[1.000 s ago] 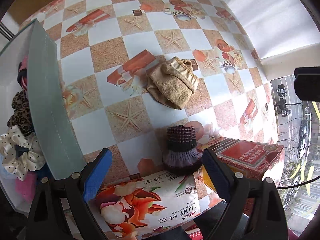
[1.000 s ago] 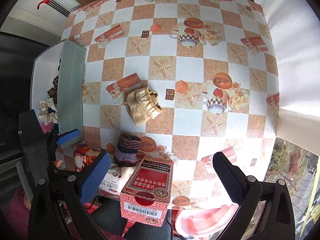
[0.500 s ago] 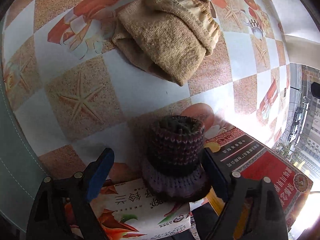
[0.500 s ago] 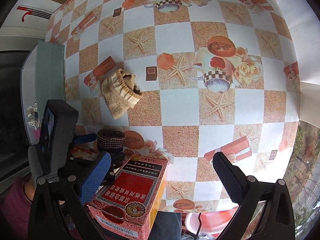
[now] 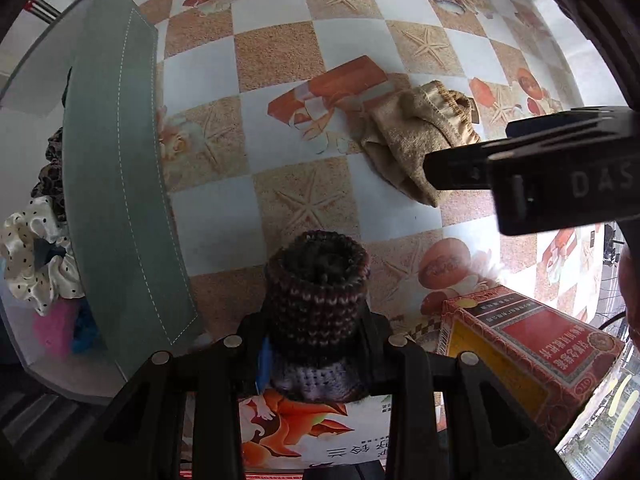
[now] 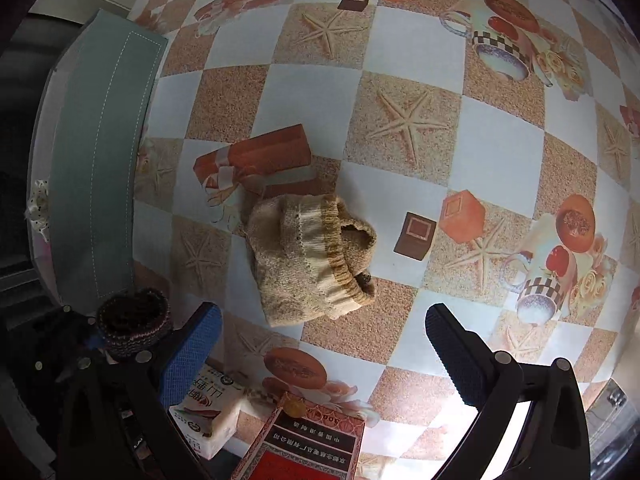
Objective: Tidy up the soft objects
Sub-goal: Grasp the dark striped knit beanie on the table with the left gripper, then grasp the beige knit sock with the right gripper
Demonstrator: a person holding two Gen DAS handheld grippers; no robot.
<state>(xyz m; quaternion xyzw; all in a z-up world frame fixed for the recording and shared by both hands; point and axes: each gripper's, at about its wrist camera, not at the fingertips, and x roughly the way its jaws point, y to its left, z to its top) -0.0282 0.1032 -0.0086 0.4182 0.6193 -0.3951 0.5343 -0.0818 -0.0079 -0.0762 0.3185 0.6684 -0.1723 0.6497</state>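
A grey-green fabric bin (image 5: 120, 184) is standing at the left edge of the table (image 5: 276, 44), holding a polka-dot scrunchie (image 5: 32, 256), a leopard-print piece (image 5: 50, 176) and pink and blue items. The left gripper (image 5: 316, 344), its jaws having just been closing, is pressing both pads on a dark purple knitted cuff (image 5: 316, 284) near the front edge, above a floral tissue pack (image 5: 304, 436). A red printed box (image 5: 532, 356) is lying just right of the cuff. A beige knitted sock bundle (image 6: 312, 264) is resting apart near the table's middle, partly over a printed gift box. The right gripper (image 6: 324, 344) is hanging over the bundle with jaws spread wide, gripping nothing and touching nothing.
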